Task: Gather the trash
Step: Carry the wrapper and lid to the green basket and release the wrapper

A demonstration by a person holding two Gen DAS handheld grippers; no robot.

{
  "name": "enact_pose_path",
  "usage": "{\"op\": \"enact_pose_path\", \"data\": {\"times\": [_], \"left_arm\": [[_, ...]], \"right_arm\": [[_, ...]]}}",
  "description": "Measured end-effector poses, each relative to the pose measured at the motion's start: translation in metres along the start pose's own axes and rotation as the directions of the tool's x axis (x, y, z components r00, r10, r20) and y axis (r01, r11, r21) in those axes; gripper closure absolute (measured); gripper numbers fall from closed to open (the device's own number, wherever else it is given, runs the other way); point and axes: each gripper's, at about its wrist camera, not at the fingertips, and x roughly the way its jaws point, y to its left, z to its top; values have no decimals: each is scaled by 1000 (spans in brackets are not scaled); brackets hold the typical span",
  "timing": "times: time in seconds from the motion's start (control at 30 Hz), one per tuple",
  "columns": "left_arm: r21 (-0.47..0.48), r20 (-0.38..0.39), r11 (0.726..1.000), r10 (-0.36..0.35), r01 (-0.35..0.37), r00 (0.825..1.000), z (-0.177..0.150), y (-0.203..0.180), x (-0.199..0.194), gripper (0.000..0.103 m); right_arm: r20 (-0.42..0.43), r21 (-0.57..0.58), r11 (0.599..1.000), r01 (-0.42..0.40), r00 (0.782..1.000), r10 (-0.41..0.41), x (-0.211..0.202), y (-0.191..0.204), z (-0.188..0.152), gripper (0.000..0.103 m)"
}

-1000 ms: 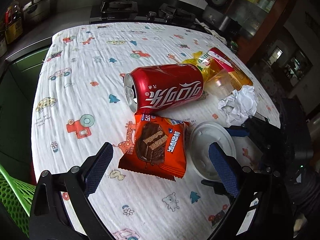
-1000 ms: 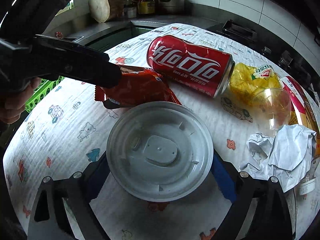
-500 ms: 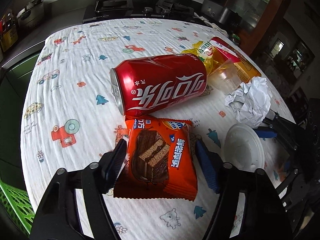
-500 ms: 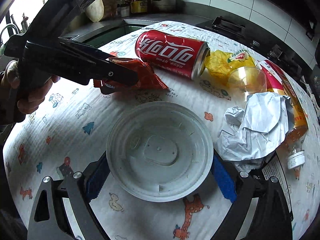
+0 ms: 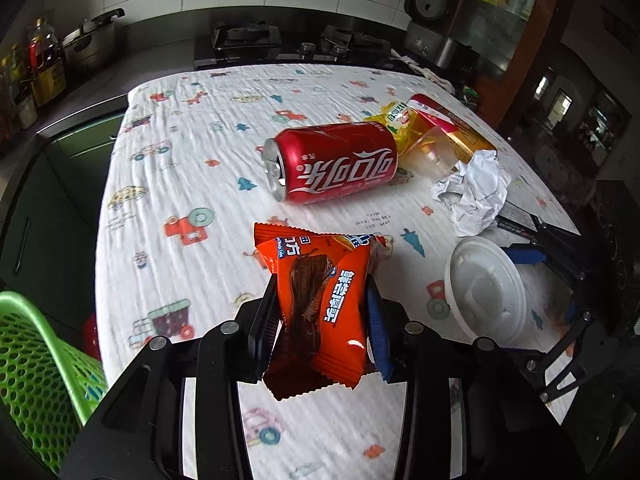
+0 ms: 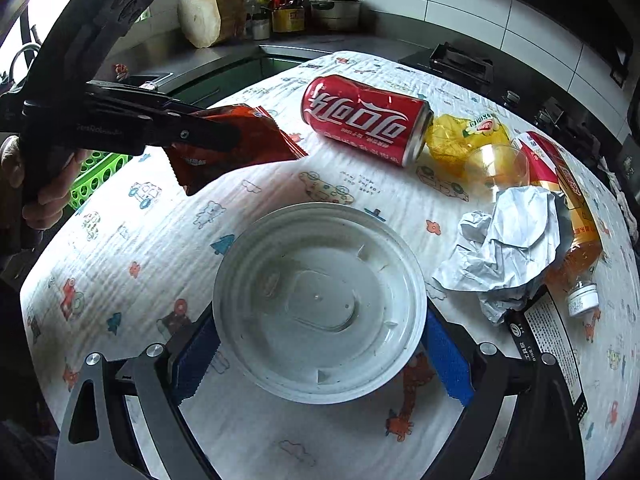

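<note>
Orange snack wrapper (image 5: 320,304) is pinched in our left gripper (image 5: 322,320), jaws just closed on it. Right gripper (image 6: 320,354) clamps the white lid (image 6: 320,304); we carry both gently toward the green basket (image 5: 36,364) at lower left.

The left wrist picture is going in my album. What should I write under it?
Left gripper lifts a squeezed orange snack wrapper above the tablecloth, red can lying behind.

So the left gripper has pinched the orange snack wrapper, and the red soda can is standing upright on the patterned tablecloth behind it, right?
Not quite. The left gripper does pinch the orange snack wrapper, but the red soda can is lying on its side on the patterned tablecloth, not standing upright. The left wrist view shows its opened top facing sideways; the right wrist view agrees.
</note>
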Motion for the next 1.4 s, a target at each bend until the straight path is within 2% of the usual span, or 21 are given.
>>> {"op": "enact_pose_path", "data": {"times": [0.17,0.3,0.43,0.6,0.67,0.7,0.73,0.93,1.03,1.4], "left_arm": [[-69,53,995,80,-76,995,-25,36,-51,64],[-135,76,977,179,-168,981,-46,74,-90,64],[-229,62,944,258,-238,964,-69,119,-117,63],[-326,-6,893,327,-311,945,-97,166,-127,61],[-354,-26,878,336,-323,942,-107,180,-129,58],[-370,-35,870,338,-326,940,-112,187,-130,52],[-387,-40,861,341,-329,939,-116,192,-131,50],[-439,-41,832,360,-341,932,-137,211,-140,42],[-454,-33,820,374,-347,927,-141,215,-146,32],[-507,-19,783,407,-360,913,-158,231,-173,31]], "right_arm": [[26,-40,999,-31,999,32,-5,29,15,13],[42,-82,995,-59,997,63,-4,55,32,13],[52,-123,988,-90,994,97,0,84,51,13],[59,-170,977,-127,989,138,6,116,76,13],[63,-187,973,-138,986,152,9,127,85,13],[65,-196,970,-144,985,159,9,133,90,13],[66,-205,967,-151,984,168,11,139,95,13],[73,-242,952,-188,975,211,22,167,121,13],[74,-251,945,-212,969,237,28,181,133,13],[47,-292,917,-272,953,298,62,234,168,13]]}}
